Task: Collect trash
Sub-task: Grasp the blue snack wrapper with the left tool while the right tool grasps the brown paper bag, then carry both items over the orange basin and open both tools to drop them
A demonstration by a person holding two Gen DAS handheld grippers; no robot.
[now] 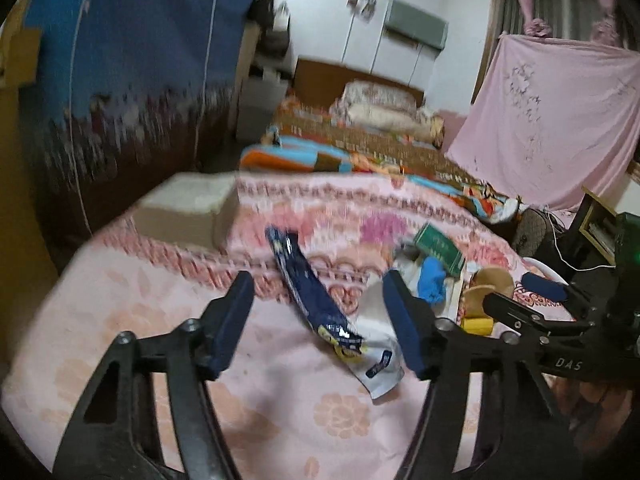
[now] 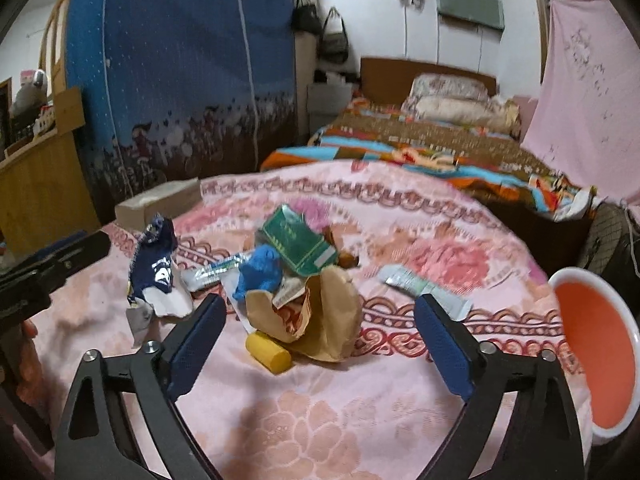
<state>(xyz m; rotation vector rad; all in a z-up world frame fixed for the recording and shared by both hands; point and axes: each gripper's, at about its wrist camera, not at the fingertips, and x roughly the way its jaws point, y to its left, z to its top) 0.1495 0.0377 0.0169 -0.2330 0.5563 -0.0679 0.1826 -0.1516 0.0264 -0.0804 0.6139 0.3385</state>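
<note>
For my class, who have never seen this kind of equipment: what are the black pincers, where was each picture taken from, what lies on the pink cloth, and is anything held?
A person holds two hand-held grippers, each carrying a wide-angle camera looking along its fingers. One picture comes from the left gripper, the other from the right gripper. On the pink bedspread lie a dark blue wrapper, brown paper bag, green box, blue crumpled item and yellow cylinder. Both grippers are open; nothing is held.

place: home bedroom | evidence: bed (image 2: 420,148) with wooden headboard (image 2: 424,74); stacked pillows (image 2: 452,96); patterned quilt (image 2: 400,152); handbags (image 2: 332,36) hanging by blue fabric wardrobe (image 2: 180,72); pink curtain (image 1: 556,128)
</note>
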